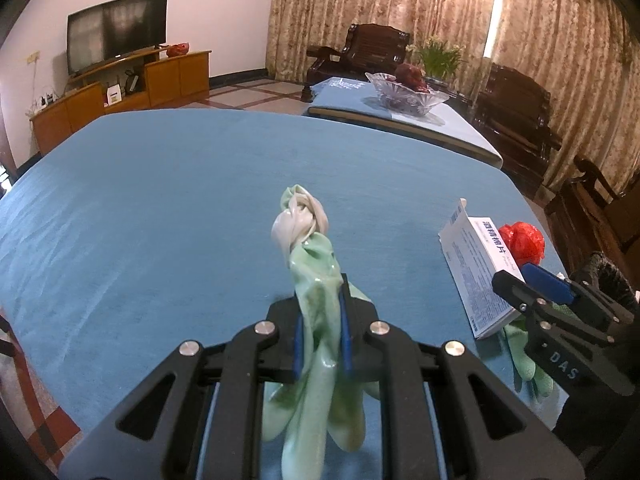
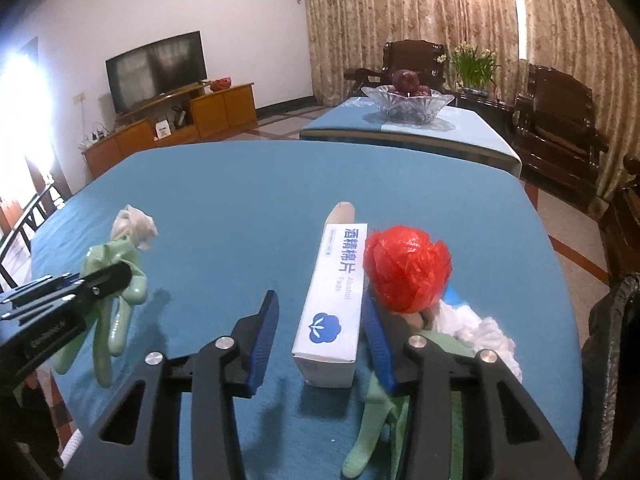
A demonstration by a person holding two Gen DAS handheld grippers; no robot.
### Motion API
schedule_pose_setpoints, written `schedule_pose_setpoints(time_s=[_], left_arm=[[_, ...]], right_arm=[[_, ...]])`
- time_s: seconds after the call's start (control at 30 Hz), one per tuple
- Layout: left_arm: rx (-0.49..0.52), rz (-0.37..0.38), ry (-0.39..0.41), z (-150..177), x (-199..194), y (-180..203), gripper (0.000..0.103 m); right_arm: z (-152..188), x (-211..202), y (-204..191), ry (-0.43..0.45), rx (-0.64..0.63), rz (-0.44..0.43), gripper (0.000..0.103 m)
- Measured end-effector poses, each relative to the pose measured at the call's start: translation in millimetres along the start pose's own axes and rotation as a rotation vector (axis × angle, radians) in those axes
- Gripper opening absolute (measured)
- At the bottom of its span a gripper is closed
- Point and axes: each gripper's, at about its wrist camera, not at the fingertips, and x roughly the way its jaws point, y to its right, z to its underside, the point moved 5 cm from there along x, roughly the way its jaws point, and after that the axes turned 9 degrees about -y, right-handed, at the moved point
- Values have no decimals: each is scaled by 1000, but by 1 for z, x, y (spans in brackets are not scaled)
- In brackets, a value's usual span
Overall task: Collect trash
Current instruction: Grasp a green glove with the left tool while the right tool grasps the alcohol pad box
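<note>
My left gripper [image 1: 323, 312] is shut on a pale green rubber glove [image 1: 316, 280] and holds it above the blue table; it also shows in the right wrist view [image 2: 120, 276]. My right gripper [image 2: 320, 316] is open around a white alcohol-pad box [image 2: 334, 304], which also shows in the left wrist view [image 1: 476, 268]. A crumpled red plastic bag [image 2: 406, 268] sits right of the box. A second green glove [image 2: 372, 412] and white tissue [image 2: 480, 328] lie under my right finger.
The blue tablecloth [image 2: 240, 200] covers the table. A black trash bag [image 2: 612, 340] hangs at the right edge. A glass fruit bowl [image 2: 410, 104] stands on a farther table. Dark wooden chairs [image 2: 556, 120] stand at the right.
</note>
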Motion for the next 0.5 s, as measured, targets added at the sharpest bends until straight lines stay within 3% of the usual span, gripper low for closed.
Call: schedule_pose_setpoints(time_s=[0.37,0.5], left_arm=[[-9,5,1,0,-2,-7,13],[-1,5,9,-1,-5,-5,13]], right_arm=[[-1,27,-3,-56,25,55,43],[-2,36,-3,-78,23,60,33]])
